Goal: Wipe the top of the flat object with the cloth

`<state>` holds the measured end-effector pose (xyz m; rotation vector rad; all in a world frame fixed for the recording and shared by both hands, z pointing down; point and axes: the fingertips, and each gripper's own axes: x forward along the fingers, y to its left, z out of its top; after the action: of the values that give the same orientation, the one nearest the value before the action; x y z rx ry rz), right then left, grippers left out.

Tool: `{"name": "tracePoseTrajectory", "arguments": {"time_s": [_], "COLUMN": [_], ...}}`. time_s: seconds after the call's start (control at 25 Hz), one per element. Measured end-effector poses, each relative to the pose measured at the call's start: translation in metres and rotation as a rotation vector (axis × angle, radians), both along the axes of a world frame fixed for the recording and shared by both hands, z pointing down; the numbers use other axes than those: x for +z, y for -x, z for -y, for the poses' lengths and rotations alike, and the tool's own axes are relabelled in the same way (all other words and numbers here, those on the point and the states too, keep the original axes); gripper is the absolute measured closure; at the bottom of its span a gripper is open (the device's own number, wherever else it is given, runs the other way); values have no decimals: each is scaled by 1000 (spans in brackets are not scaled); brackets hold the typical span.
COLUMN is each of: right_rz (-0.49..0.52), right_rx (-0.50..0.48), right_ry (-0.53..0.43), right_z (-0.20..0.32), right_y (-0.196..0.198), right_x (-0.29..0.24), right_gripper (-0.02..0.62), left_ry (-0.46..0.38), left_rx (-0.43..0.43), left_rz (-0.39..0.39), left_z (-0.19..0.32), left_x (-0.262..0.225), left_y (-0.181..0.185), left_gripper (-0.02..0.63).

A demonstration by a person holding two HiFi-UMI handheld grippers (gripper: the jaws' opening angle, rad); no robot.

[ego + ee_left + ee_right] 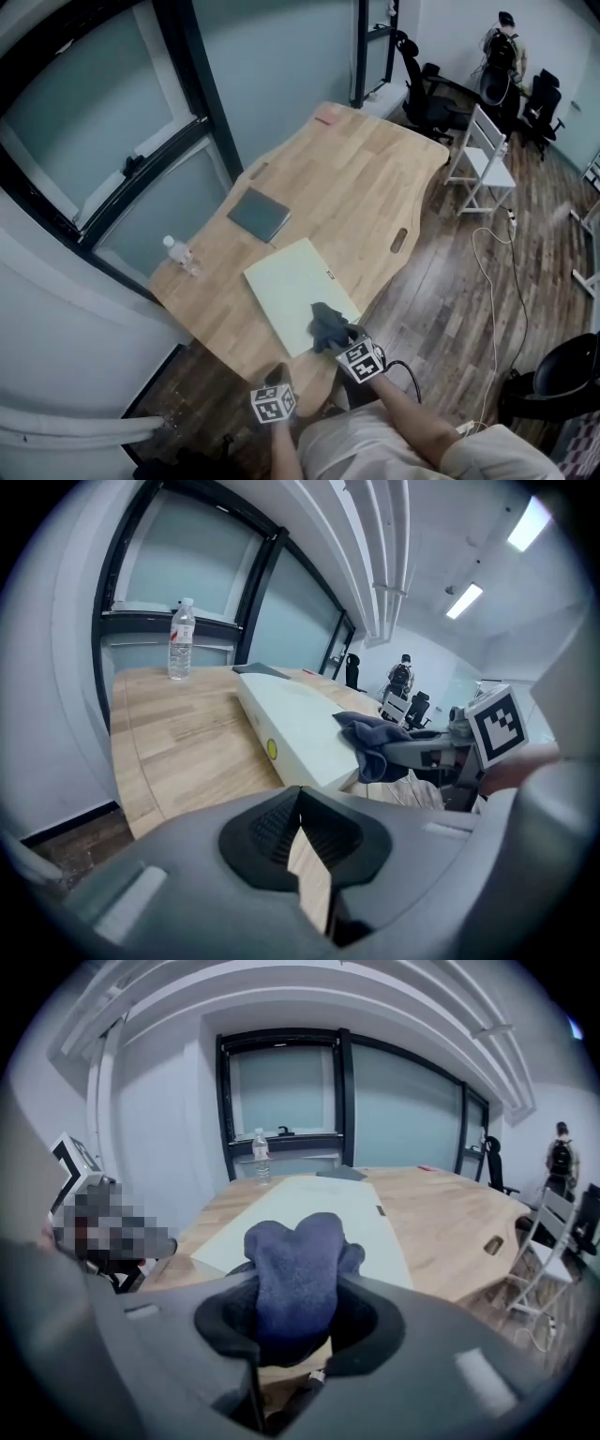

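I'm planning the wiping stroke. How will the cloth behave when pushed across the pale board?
Probably floppy: the cloth bunches into a lump between the jaws of the right hand-held gripper and, in the left gripper view, droops over the edge of the board. Likely light, so it may fold or drag rather than slide flat.

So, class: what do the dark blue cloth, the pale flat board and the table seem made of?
Dark blue cloth: soft, fuzzy fabric, perhaps microfibre; it bunches in folds.
Pale flat board: smooth and matte, maybe plastic or painted; unclear.
Light table: wood, by its grain and plank lines.
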<state>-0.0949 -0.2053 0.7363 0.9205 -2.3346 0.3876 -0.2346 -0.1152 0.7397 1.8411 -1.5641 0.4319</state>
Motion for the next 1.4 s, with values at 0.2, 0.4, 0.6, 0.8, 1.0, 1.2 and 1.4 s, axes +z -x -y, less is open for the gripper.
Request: {"name": "tracePoseTrajectory", "arguments": {"time_s": [0.2, 0.4, 0.6, 0.8, 1.0, 1.2, 1.4], "right_rz": [5, 12, 38, 91, 60, 34, 78], "right_rx": [110, 199, 250, 304, 392, 542, 558], "right_ry": [5, 21, 42, 67, 82, 122, 95], "right_z": [26, 47, 56, 63, 67, 47, -10], "right_y": [-38, -68, -85, -97, -115, -155, -180], "right_x": [2, 7, 6, 10, 13, 19, 9], "right_gripper": [454, 454, 454, 453, 453, 453, 453], "left_ry": [-26, -25, -10, 9, 16, 12, -46], "left_rx": [-6, -4, 24, 47, 48, 50, 6], "left_rz": [4, 1, -37, -17, -10, -4, -14], "left_z": [22, 41, 53, 59, 61, 58, 60], "left_x": [-5, -2, 3, 3, 3, 3, 3], "left_y": [-4, -10, -18, -19, -18, -19, -19], "left_gripper": [598, 598, 597, 597, 597, 597, 597]}}
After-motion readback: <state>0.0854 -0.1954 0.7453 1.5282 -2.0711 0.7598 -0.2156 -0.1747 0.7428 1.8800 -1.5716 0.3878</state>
